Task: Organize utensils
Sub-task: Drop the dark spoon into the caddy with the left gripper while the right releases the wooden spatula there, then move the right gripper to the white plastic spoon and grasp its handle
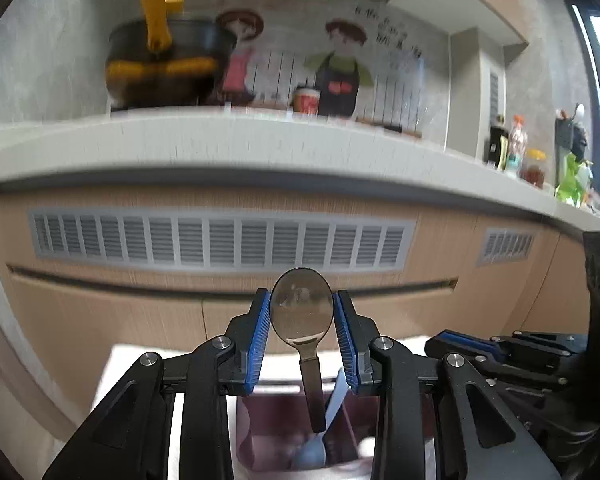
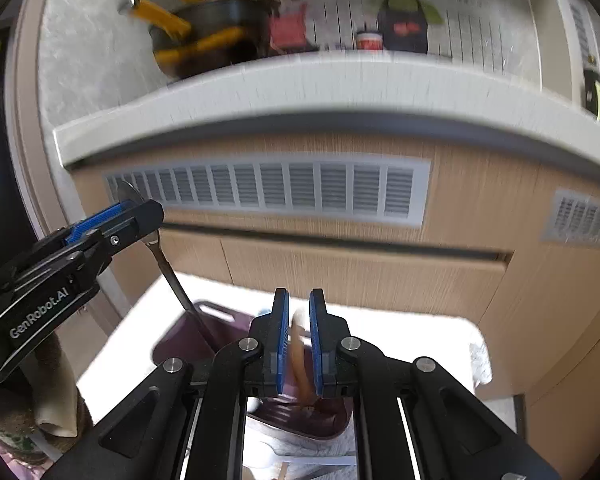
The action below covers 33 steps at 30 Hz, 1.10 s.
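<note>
L gripper [image 1: 302, 320] clamped on metal spoon [image 1: 302, 308] bowl, handle down into purple caddy [image 1: 260, 432] | R gripper [image 2: 299, 334] jaws narrow, I see blurred brown utensil [image 2: 300, 364] btwn pads, grip unclear | blue spoon [image 1: 314, 448] in caddy

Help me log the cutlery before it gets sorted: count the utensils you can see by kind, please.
Metal spoon, bowl between the left gripper fingers: 1
Blue plastic spoon in the purple holder: 1
Brown wooden-looking utensil between the right gripper fingers, kind unclear: 1
Total: 3
</note>
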Available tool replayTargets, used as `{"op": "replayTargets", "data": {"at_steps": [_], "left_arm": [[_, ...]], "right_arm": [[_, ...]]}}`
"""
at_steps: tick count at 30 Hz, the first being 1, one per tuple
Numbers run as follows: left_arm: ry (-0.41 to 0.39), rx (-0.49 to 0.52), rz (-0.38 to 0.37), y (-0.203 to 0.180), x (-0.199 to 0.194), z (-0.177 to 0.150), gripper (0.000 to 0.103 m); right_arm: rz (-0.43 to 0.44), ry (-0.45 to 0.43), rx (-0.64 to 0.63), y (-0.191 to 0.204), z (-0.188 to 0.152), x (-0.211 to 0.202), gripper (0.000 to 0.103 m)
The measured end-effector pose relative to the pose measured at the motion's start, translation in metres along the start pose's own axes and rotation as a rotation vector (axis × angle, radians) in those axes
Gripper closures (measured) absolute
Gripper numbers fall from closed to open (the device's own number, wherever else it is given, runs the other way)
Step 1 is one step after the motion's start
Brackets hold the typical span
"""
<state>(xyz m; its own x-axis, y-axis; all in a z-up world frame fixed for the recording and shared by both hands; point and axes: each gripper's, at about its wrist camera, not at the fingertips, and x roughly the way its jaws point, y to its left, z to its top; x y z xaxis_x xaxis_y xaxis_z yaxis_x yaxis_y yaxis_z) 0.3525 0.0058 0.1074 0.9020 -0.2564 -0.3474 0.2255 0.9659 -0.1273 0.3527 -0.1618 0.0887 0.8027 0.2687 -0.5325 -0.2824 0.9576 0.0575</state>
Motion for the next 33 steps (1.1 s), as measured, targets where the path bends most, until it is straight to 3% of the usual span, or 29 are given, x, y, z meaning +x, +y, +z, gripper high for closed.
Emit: {"op": "replayTargets", "data": {"at_steps": [2,5,8,10,12,15,20,25,31,33], "left_arm": [[0.054,-0.018,-0.011,0.003,0.011,-0.01,0.067],[0.101,-0.029,-0.019,0.005,0.016,-0.02,0.055],[0.12,-0.036,-0.025,0.009,0.008,-0.028,0.051],[0.126,-0.04,-0.02,0.012,-0.002,-0.033,0.043],[0.137,-0.049,-0.013,0.016,-0.011,-0.041,0.035],[0.182,-0.067,-0.015,0.023,-0.023,-0.061,0.033],[0.3,-0.112,-0.002,0.035,-0.032,-0.104,0.03],[0.463,-0.121,0.017,0.039,-0.036,-0.153,0.03],[0.507,-0.151,0.026,0.046,-0.056,-0.174,0.028],[0.504,-0.164,0.025,0.048,-0.06,-0.176,0.026]], "right_arm": [[0.014,0.045,0.002,-0.002,-0.008,0.015,0.093],[0.025,0.102,-0.004,-0.005,-0.019,0.028,0.081],[0.013,0.096,-0.006,-0.011,-0.024,0.023,0.06],[-0.012,0.069,-0.028,-0.018,-0.03,0.009,0.036],[-0.019,0.058,-0.056,-0.026,-0.037,-0.002,0.02],[0.049,0.123,-0.12,-0.035,-0.058,-0.007,0.006],[0.123,0.268,-0.269,-0.03,-0.106,0.02,0.006],[0.206,0.399,-0.184,-0.04,-0.122,0.073,0.006],[0.167,0.444,-0.222,-0.028,-0.141,0.087,0.006],[0.218,0.469,-0.202,-0.022,-0.148,0.075,0.004]]}}
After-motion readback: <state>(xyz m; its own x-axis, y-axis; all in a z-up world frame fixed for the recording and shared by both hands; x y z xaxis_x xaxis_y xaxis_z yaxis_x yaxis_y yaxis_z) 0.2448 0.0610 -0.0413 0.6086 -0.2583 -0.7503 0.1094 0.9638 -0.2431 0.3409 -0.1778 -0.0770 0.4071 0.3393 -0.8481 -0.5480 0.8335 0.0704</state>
